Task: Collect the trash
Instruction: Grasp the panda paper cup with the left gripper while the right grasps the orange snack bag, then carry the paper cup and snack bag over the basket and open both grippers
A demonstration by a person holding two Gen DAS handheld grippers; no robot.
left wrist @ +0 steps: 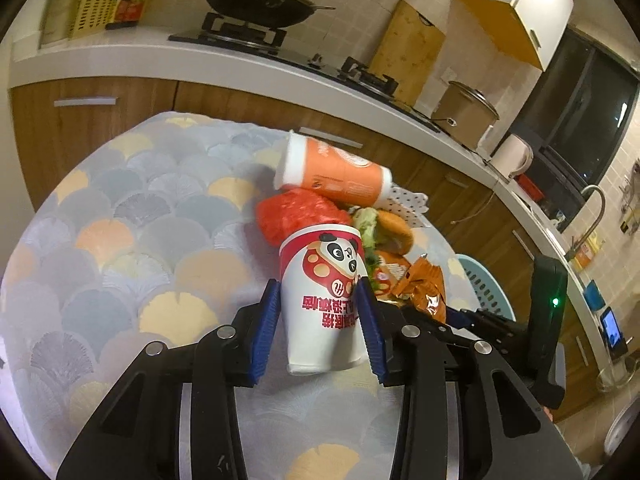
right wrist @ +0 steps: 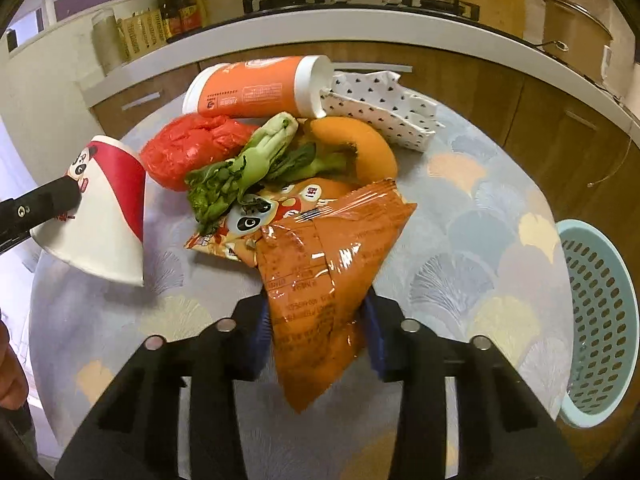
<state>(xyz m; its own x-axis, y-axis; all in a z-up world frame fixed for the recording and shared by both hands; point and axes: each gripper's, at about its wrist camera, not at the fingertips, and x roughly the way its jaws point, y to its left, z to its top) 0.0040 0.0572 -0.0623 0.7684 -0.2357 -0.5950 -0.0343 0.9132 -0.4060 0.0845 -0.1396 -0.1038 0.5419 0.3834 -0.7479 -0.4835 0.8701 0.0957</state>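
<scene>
The left gripper (left wrist: 318,320) pinched the panda paper cup (left wrist: 320,292), while the right gripper (right wrist: 318,332) clamped the orange snack bag (right wrist: 320,280). Neither had reached the blue basket (right wrist: 600,320) beside the table (right wrist: 480,200). The orange bottle (right wrist: 256,88), red bag (right wrist: 188,152) and greens (right wrist: 240,172) remained there.

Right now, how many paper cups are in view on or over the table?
2. The panda cup is clamped in the left gripper, above the tablecloth. The orange cup lies on its side at the pile's far edge. Others could be hidden under the pile.
</scene>
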